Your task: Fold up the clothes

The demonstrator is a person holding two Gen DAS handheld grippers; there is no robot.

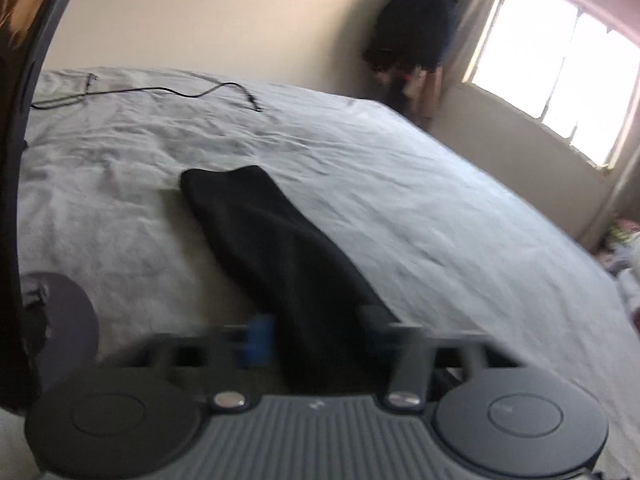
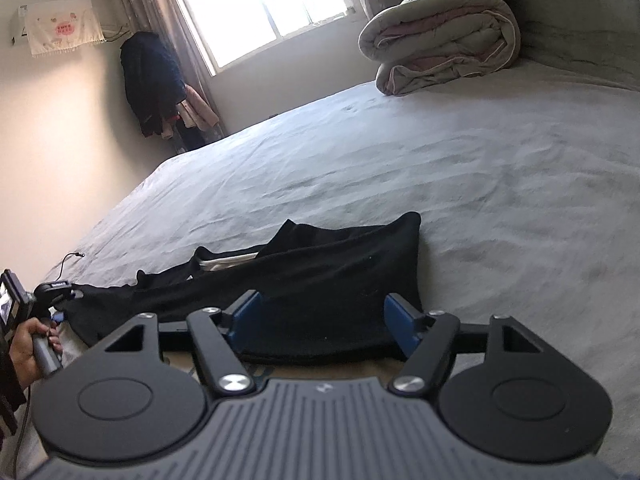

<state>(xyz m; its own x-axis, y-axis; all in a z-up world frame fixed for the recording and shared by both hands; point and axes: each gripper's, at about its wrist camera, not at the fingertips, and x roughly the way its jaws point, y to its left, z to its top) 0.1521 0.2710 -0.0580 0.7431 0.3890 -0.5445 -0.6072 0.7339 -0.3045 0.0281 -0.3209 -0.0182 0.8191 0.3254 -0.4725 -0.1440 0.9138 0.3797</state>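
I have black trousers (image 2: 320, 280) lying long across the near edge of a bed (image 2: 400, 160) under a wrinkled grey sheet. My left tool (image 1: 316, 332) is pinched tight on one end. My right tool (image 2: 324, 320) stands wide, cloth between its fingers (image 2: 246, 316), ungripped. A rolled quilt (image 2: 440, 40) sits far back, by a bright window (image 2: 260, 4).

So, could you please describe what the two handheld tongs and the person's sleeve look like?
Both tongs are matte black: a ribbed central body flanked by two round discs, silver pivot bolts, angular link arms and blue finger pads. The right tongs show a small white logo on the body. The left tongs have a grey handle. The sleeve is dark.
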